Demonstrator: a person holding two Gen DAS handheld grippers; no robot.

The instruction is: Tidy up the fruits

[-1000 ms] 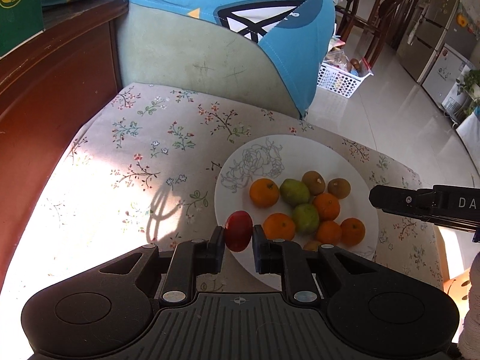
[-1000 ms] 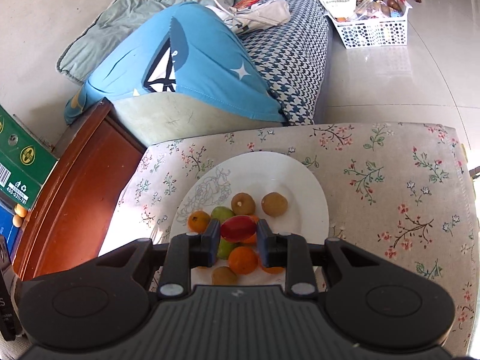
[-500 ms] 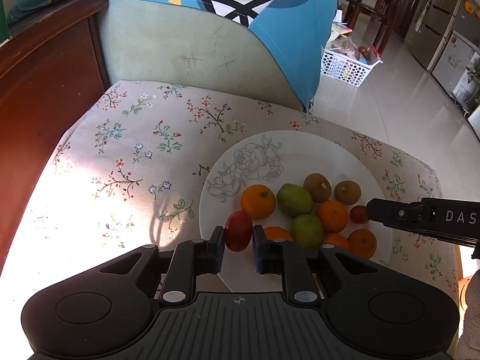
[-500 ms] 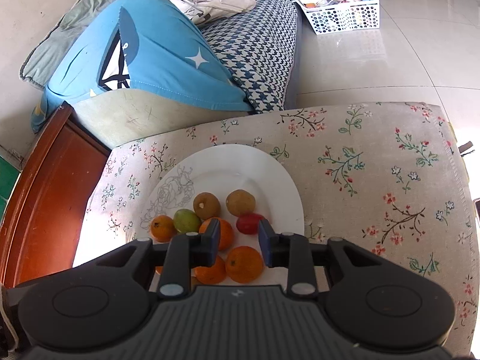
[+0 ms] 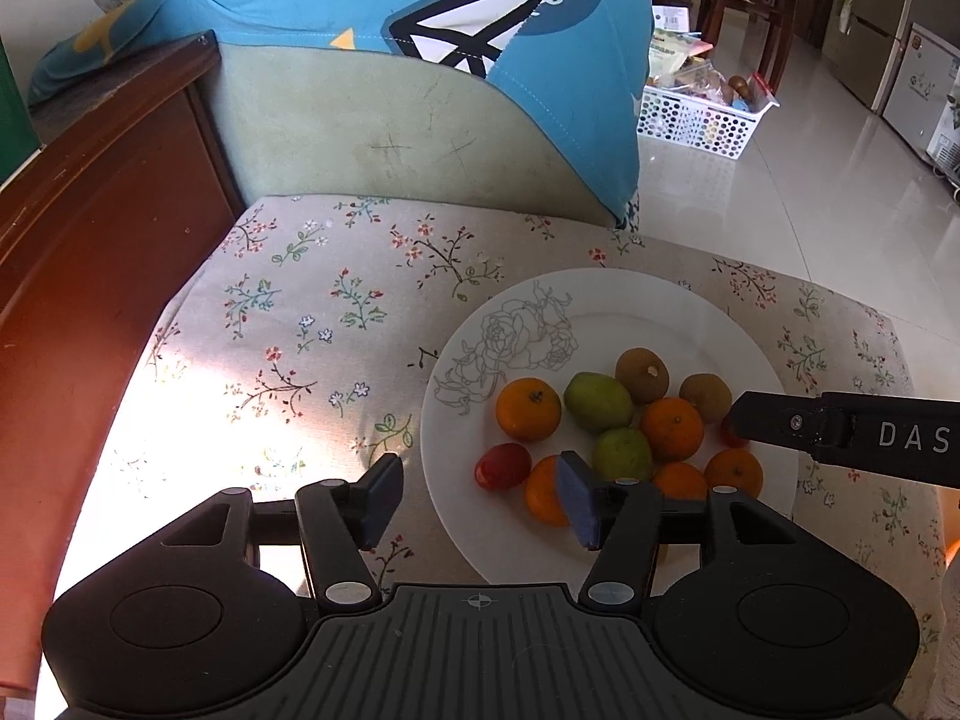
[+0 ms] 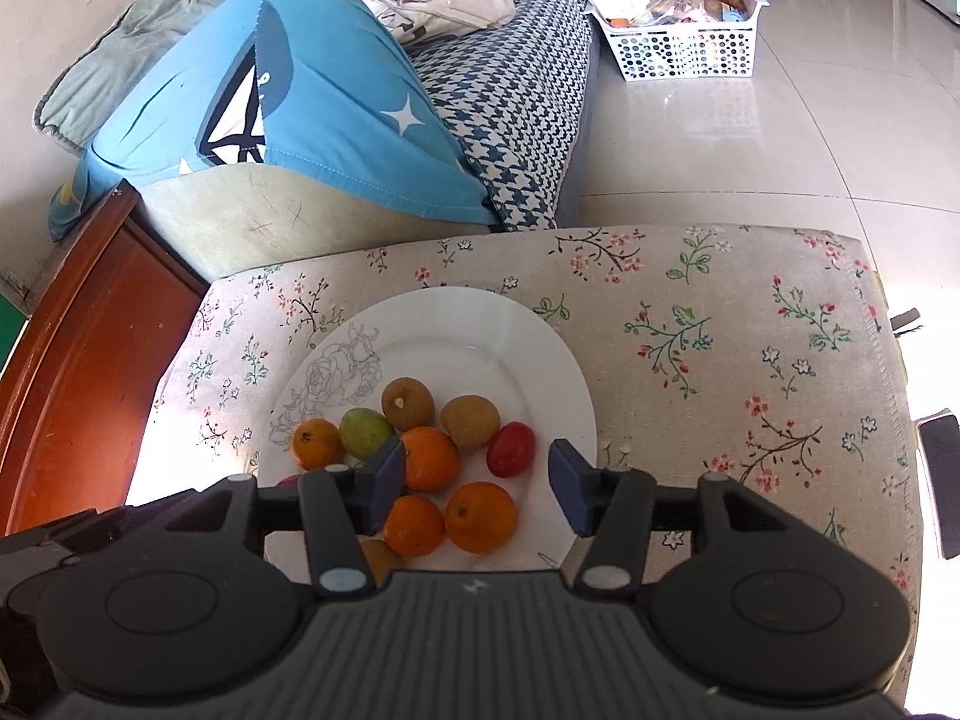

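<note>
A white plate [image 5: 606,306] [image 6: 480,324] lies on a floral cloth and holds several oranges, two green fruits, two brown kiwis and two small red tomatoes. One tomato [image 5: 503,466] lies at the plate's near left, just ahead of my open, empty left gripper [image 5: 480,498]. The other tomato [image 6: 510,449] lies at the plate's right side, just ahead of my open, empty right gripper [image 6: 477,483]. An orange [image 6: 429,459] sits by the right gripper's left fingertip. The right gripper's finger [image 5: 840,432] reaches over the plate's right edge in the left wrist view.
The floral cloth [image 6: 720,324] covers a low seat or table. A wooden cabinet [image 5: 90,240] stands at left. A blue cushion [image 5: 420,30] leans on a sofa behind. A white perforated basket [image 6: 684,42] sits on the tiled floor beyond.
Both grippers have opened. Each let go of a red tomato, which now lies on the plate; the right released first, then the left. Both grippers have drawn back slightly.
</note>
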